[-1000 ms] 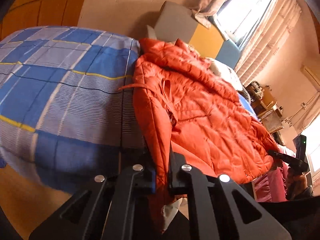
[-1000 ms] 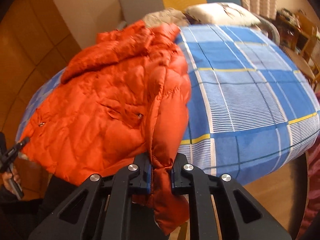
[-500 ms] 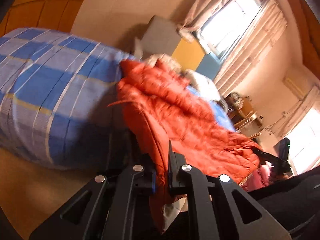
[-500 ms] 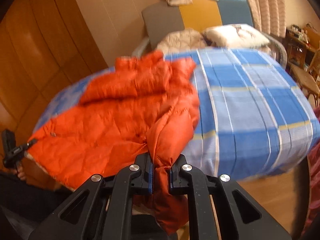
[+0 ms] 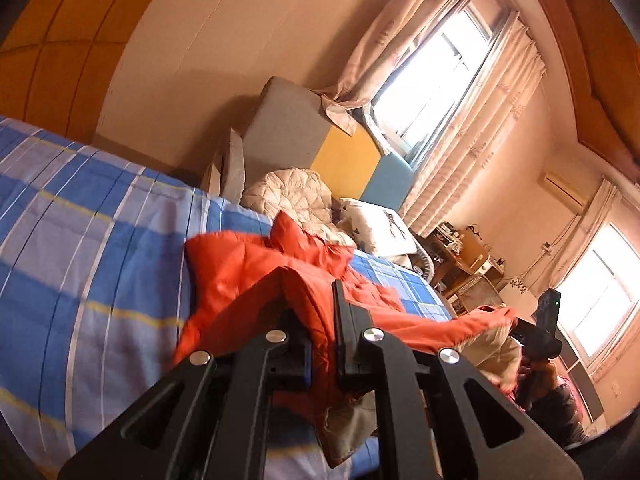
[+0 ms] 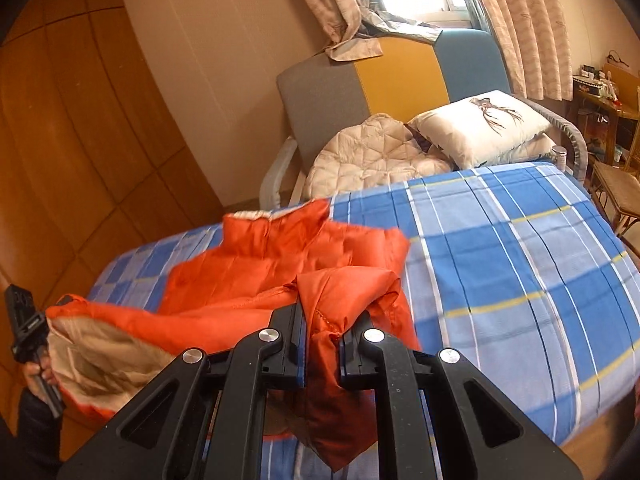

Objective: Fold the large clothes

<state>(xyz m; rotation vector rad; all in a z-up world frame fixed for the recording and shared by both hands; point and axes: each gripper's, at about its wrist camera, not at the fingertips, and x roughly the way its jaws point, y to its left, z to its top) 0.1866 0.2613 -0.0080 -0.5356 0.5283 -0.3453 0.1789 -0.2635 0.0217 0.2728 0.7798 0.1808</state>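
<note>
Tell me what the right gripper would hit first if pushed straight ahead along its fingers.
The right gripper, already shut on the orange jacket, would likely push into the jacket's bunched folds first, then the plaid bed cover beyond; depth is uncertain.

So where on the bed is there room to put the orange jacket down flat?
The widest bare stretch of the blue plaid bedspread lies to the right of the orange jacket, running up to the white pillow. Another strip shows on the jacket's other side in the left wrist view. The head end is crowded with the pillow and a cream quilted bundle.
</note>
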